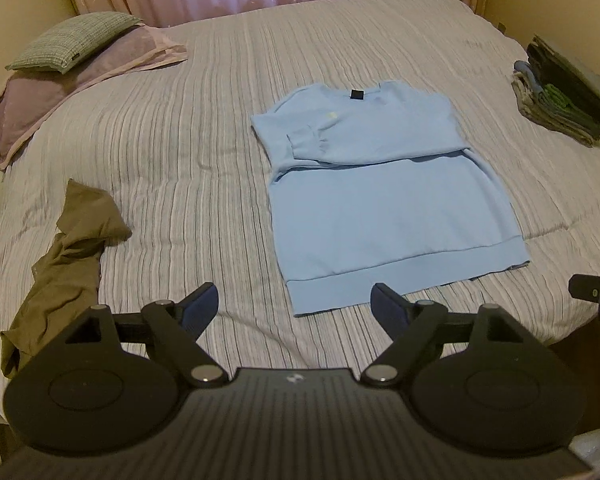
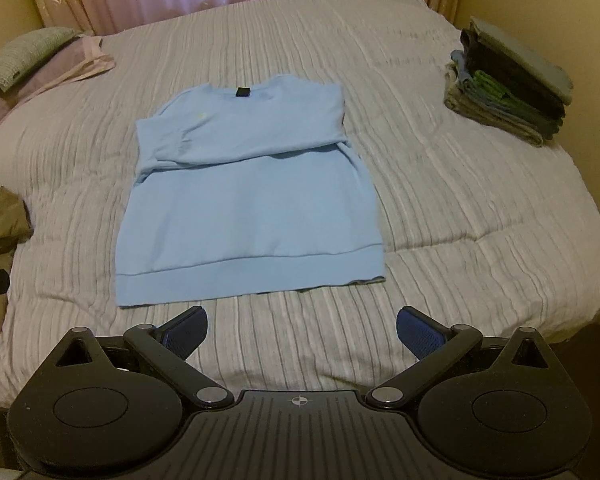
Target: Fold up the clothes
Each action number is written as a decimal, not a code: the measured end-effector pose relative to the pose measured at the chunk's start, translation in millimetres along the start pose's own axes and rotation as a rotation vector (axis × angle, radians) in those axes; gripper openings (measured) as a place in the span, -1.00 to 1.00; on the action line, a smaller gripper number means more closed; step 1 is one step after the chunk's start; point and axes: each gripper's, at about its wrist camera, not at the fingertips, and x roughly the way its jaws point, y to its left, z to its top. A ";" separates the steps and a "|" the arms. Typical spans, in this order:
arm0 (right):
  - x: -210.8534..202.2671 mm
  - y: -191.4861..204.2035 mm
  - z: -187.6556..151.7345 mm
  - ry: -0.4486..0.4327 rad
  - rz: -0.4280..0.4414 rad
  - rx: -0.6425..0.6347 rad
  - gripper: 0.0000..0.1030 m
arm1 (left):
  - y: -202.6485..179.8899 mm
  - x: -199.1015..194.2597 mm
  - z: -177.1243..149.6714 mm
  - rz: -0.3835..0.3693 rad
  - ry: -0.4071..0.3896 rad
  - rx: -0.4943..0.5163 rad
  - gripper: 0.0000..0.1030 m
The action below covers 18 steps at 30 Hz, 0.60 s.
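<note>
The light blue sweatshirt [image 1: 384,196] is lying flat around the middle of the bed [image 1: 204,128], collar and its dark label at 12 o'clock, ribbed hem at 6 o'clock closest to both tools, and the sleeves already look crossed over the chest, so I'd say what's left is the bottom-to-top fold. Left tool [image 1: 295,307] is spread wide with nothing between the pads, hanging just short of the hem; right tool [image 2: 302,330] is the same, wide and empty, also just below the hem. For a clean fold I'd pinch the hem at its two corners, one tool each, grab both layers, lift evenly and carry it up toward the collar so the sleeves stay tucked, then smooth it. Watch the 5 o'clock corner of the hem, there's a sliver of the under layer peeking out, so it may not be lined up. Hard to tell: how the sleeves actually sit under that fold line, and what the pale mark on the chest is. The olive garment [image 1: 66,264] at 8 o'clock is bunched and cut off in the right view, and the folded stack [image 2: 508,84] at 2 o'clock is too squished by the fisheye to count.
</note>
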 end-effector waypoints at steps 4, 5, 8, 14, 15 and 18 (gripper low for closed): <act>-1.0 -0.1 0.1 0.003 0.003 0.001 1.00 | -1.1 0.1 0.3 0.001 0.002 0.004 0.59; -1.2 0.0 0.0 0.003 0.003 0.001 1.00 | -0.9 0.3 0.4 0.001 0.003 0.005 0.59; -2.3 0.4 -0.5 0.006 0.006 0.006 1.00 | -0.7 1.0 0.9 0.005 0.003 0.003 0.62; -3.8 1.1 0.0 0.009 0.005 0.016 1.00 | 0.1 2.8 2.2 0.005 0.000 0.017 0.63; -4.0 1.4 0.2 0.010 0.004 0.017 1.00 | 0.4 3.2 2.4 0.004 0.000 0.019 0.63; -4.1 2.9 0.7 0.012 0.000 0.020 1.00 | 1.3 5.4 3.1 0.005 0.000 0.024 0.63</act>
